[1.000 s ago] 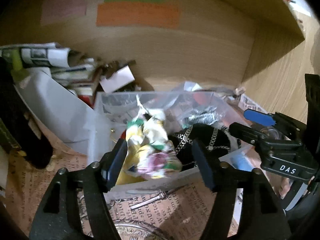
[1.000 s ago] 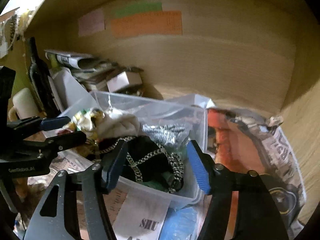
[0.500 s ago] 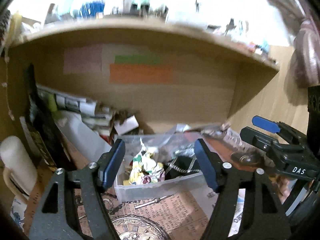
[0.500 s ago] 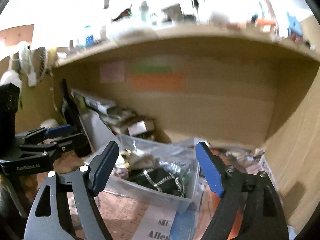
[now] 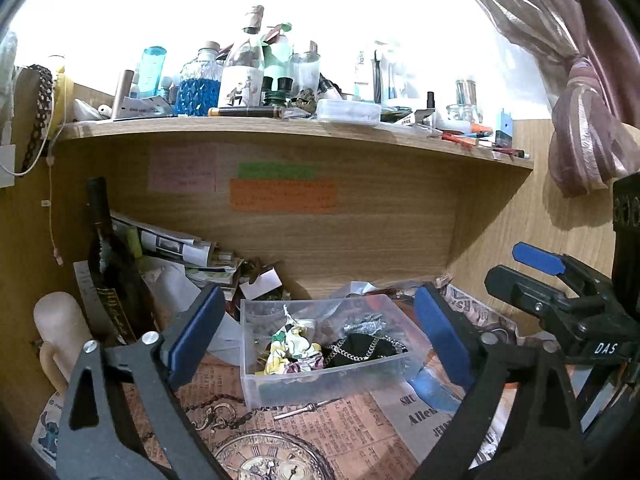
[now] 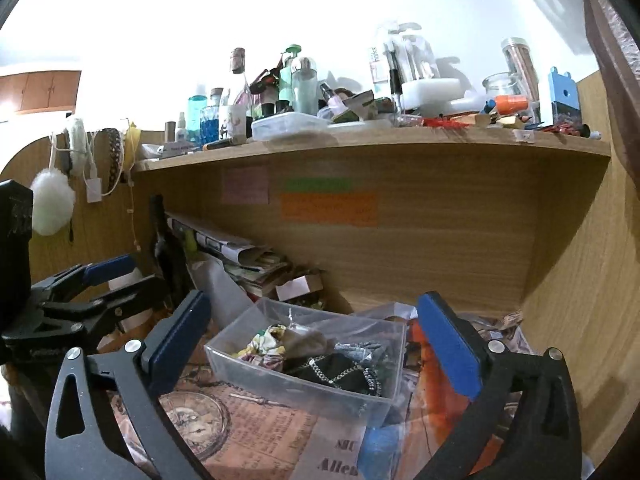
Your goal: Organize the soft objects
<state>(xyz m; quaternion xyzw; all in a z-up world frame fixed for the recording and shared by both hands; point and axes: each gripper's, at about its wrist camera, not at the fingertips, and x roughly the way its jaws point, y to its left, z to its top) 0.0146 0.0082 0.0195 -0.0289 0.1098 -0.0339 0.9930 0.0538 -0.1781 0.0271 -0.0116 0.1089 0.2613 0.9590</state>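
A clear plastic box [image 5: 320, 380] stands on the desk under the shelf; it also shows in the right wrist view [image 6: 280, 380]. It holds a crumpled floral cloth [image 5: 294, 354] [image 6: 266, 346], a black soft item with a chain [image 5: 366, 352] [image 6: 336, 368] and a silvery piece [image 5: 364, 326]. My left gripper [image 5: 320, 336] is open and empty, held back from the box. My right gripper [image 6: 316, 340] is open and empty, also back from the box. Each gripper shows at the edge of the other's view [image 5: 560, 312] [image 6: 80, 300].
A dark bottle [image 5: 110, 276] and a heap of papers [image 5: 184, 252] stand left of the box. A cream mug [image 5: 60, 332] is at far left. Newspaper sheets [image 5: 280, 432] cover the desk. A cluttered shelf [image 5: 280, 128] hangs overhead, with a wooden side panel [image 6: 580, 300] at right.
Both grippers have pulled back and up from the box, so the shelf top and its bottles have come into view. Both stay open and empty.
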